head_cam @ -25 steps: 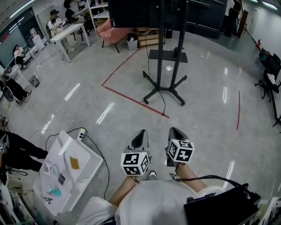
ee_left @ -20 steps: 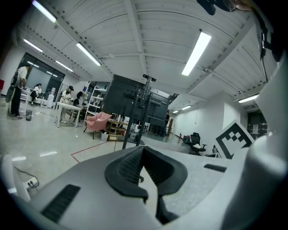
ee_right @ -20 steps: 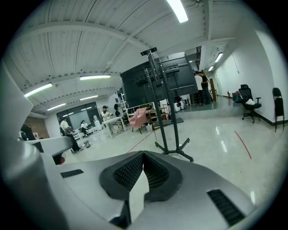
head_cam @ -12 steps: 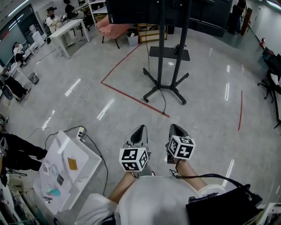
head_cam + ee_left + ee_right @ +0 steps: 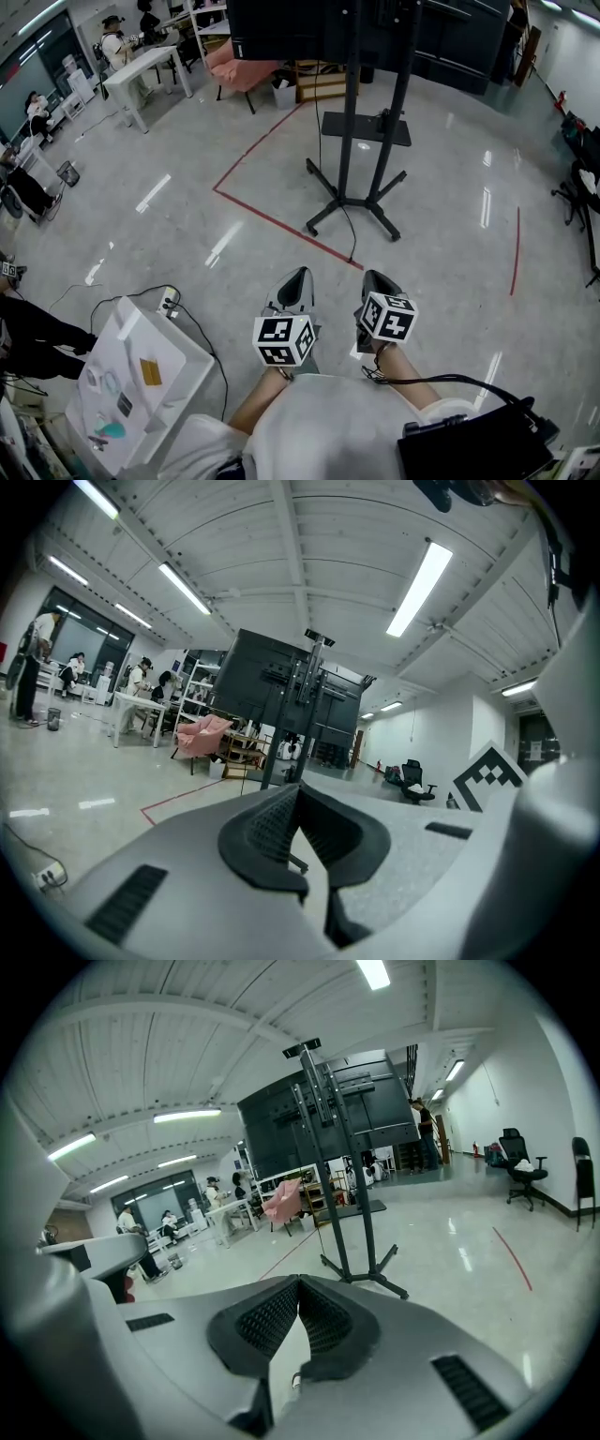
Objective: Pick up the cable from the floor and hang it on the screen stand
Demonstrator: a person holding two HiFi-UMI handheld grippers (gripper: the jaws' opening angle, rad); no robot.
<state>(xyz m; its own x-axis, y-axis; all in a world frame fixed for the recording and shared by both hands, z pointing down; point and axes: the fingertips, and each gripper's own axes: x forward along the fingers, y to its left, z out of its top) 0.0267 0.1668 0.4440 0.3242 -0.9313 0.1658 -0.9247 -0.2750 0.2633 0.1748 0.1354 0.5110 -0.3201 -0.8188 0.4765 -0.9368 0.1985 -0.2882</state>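
Observation:
The black screen stand point(image 5: 354, 178) rises ahead of me on the grey floor, its dark screen point(image 5: 291, 26) at the top of the head view. A thin black cable point(image 5: 349, 232) hangs down from the screen and ends on the floor by the red tape. Both grippers are held side by side in front of the person's body, well short of the stand. The left gripper point(image 5: 299, 276) is shut and holds nothing. The right gripper point(image 5: 373, 278) is also shut and holds nothing. The stand point(image 5: 342, 1194) and the cable point(image 5: 319, 1215) show ahead of the right gripper point(image 5: 298, 1282). The stand point(image 5: 281, 726) lies beyond the left gripper point(image 5: 298, 787).
A white table point(image 5: 173, 342) with small items stands at the lower left, with a power strip point(image 5: 169, 302) and cord beside it. Red tape lines point(image 5: 281, 225) cross the floor. A pink chair point(image 5: 239, 64), desks with people at far left, an office chair point(image 5: 574, 180) at right.
The view has moved a little closer to the screen stand. Both grippers keep their place in front of the body and stay shut.

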